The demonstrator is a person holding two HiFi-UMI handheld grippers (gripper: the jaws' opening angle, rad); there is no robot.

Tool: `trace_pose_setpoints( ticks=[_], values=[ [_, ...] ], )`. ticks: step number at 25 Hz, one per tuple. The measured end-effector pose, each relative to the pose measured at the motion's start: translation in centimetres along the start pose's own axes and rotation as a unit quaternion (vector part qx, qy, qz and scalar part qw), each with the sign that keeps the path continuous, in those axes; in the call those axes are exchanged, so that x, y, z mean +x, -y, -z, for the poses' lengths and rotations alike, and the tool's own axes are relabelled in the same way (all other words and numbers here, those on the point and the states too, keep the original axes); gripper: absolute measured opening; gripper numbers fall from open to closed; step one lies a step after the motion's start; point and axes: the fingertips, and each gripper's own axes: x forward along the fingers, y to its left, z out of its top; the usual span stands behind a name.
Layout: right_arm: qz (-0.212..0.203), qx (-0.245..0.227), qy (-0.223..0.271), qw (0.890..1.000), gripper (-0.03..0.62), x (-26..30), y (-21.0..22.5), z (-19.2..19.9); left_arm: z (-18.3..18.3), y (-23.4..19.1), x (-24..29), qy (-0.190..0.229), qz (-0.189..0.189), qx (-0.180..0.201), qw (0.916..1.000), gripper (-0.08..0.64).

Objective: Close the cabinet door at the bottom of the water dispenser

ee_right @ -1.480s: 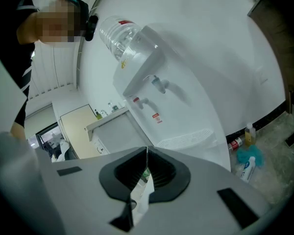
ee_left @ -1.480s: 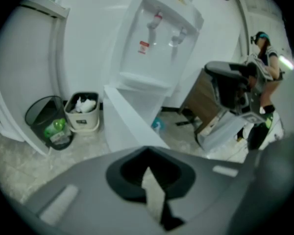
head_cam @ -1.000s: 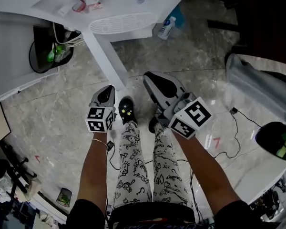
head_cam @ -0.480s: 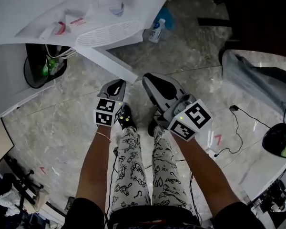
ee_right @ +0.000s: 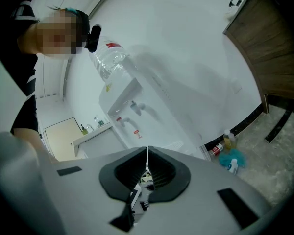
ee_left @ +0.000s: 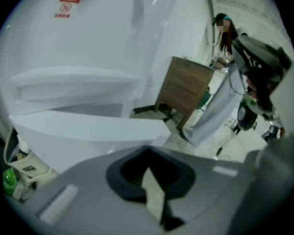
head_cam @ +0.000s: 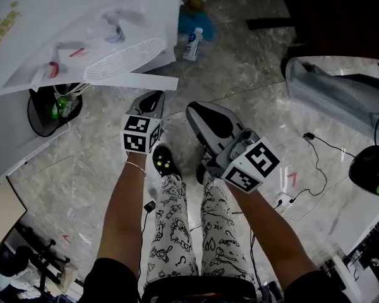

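The white water dispenser fills the upper left of the head view, its drip grille facing me. Below it the cabinet door stands part open, a white slab seen edge-on. My left gripper is shut with nothing in it, its tip just under the door's free end; touching or not is unclear. In the left gripper view the door lies right ahead of the shut left gripper. My right gripper is shut and empty, held apart to the right. From the right gripper the dispenser shows ahead.
Plastic bottles and a blue cloth lie on the marble floor beside the dispenser. A black bin sits at left. A grey covered object and cables are at right. My shoes stand below the grippers.
The door has swung nearer to the dispenser's front. My left gripper has moved up against its free end; the right gripper has stayed about where it was.
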Motion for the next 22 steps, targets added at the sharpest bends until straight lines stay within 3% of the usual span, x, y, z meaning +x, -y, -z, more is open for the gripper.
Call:
trace_pose_setpoints(
  ticks=[14, 22],
  values=[
    [-0.003, 0.006, 0.016, 1.0, 0.017, -0.9, 2.0, -1.9, -4.5, -4.6, 3.5, 0.032, -0.067, -0.053, 0.9958, -0.003],
    [0.001, 0.006, 0.018, 1.0, 0.017, -0.9, 2.9, -2.4, -5.6, -6.1, 4.2, 0.053, -0.086, -0.093, 0.9905, -0.003]
  ],
)
